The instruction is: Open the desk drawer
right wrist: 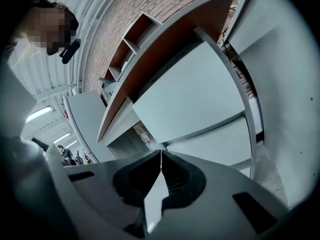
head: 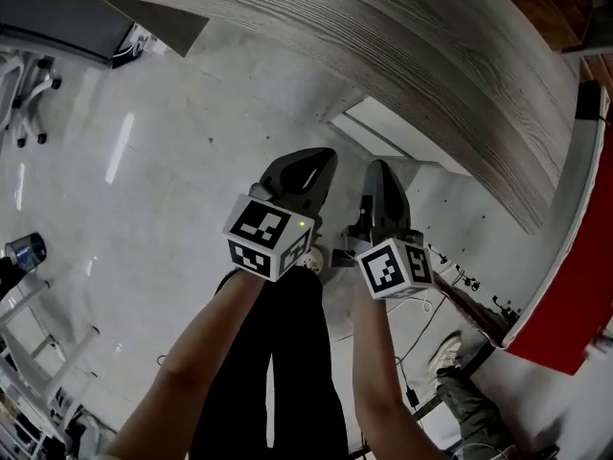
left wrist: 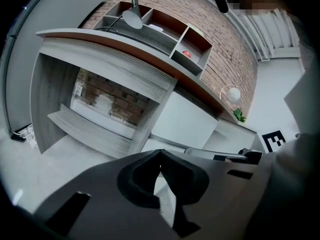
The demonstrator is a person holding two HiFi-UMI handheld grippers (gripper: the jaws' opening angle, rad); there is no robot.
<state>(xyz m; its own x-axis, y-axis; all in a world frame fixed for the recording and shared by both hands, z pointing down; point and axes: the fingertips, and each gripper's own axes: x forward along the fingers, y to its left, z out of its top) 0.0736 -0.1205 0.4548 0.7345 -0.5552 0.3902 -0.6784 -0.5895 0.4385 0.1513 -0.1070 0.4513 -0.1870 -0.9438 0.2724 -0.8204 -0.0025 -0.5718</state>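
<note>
Facing a desk (head: 383, 56) of grey wood grain, with the desk drawer (right wrist: 195, 99) shut, its white front flush under the desk top and a second white front (right wrist: 215, 146) next to it. Holding the left gripper (head: 318, 158) and right gripper (head: 379, 168) side by side in front of the desk, near that front but apart from it, with only pale floor (head: 172, 180) between. With fingers (left wrist: 137, 181) of both pressed together, pinching nothing. On the desk: a compartment shelf (left wrist: 165, 31), a grey lamp (left wrist: 131, 16), a small plant (left wrist: 240, 115). Behind the desk, brick wall (left wrist: 200, 9). Right of the desk, a red panel (head: 565, 295); well left of it, a white chair base (head: 29, 94).
</note>
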